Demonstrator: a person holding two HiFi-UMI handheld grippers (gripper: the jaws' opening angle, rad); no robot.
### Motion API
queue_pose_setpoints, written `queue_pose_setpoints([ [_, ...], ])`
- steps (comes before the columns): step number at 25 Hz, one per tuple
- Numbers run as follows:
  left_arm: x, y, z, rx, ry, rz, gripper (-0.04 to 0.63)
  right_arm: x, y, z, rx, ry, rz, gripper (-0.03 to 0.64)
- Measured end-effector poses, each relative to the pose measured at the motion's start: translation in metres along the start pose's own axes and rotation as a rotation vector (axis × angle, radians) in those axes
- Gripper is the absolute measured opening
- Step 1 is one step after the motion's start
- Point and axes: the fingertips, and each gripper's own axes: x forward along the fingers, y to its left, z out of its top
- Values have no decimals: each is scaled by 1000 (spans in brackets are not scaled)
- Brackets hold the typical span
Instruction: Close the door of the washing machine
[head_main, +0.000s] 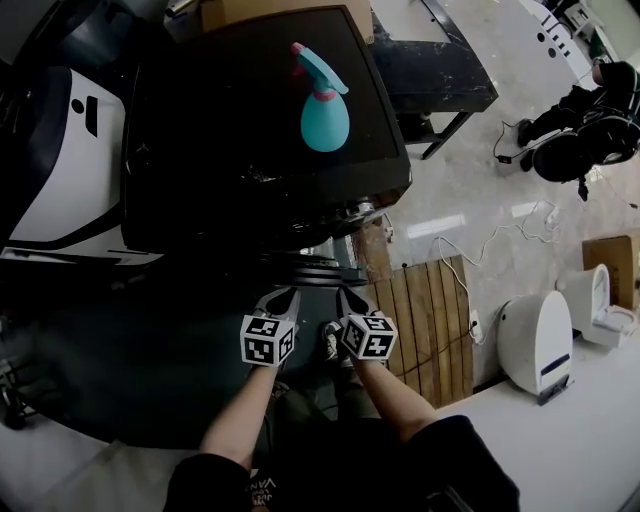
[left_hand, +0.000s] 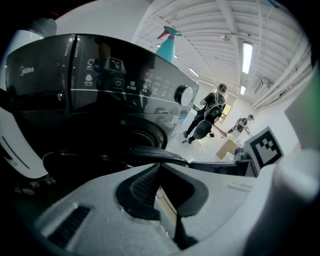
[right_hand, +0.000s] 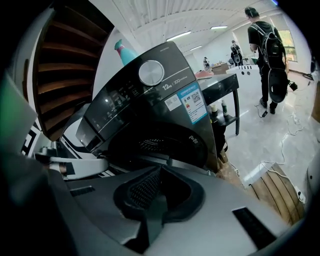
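Washing machine (head_main: 260, 150) open at the front, its door (left_hand: 131, 154) not yet pushed home.
Dark drum mouth shows in both gripper views, and the door's dark rim lies just ahead of the two tools; whether they touch it I can't tell. Left gripper (head_main: 284, 299) and right gripper (head_main: 352, 300) sit side by side, each with its jaws pressed together on nothing. Best done, I'd say, as one even push with both closed tips on the rim, held until the latch catches.
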Motion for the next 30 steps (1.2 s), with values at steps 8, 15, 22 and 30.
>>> queue_pose_setpoints([
  [8,-23,49,12,-96,-74,137,9,25,-9,30,-1,-39,-16,2],
  [15,-25,77,21,-179,-108,190,9,48,-13,55,2,-62,-16,2],
  [22,-20,102,29,-251,-147,223,9,65,-14,71,23,-80,-19,2],
  [30,-10,111,33,-265,-145,219,9,67,-13,75,29,-92,-26,2],
])
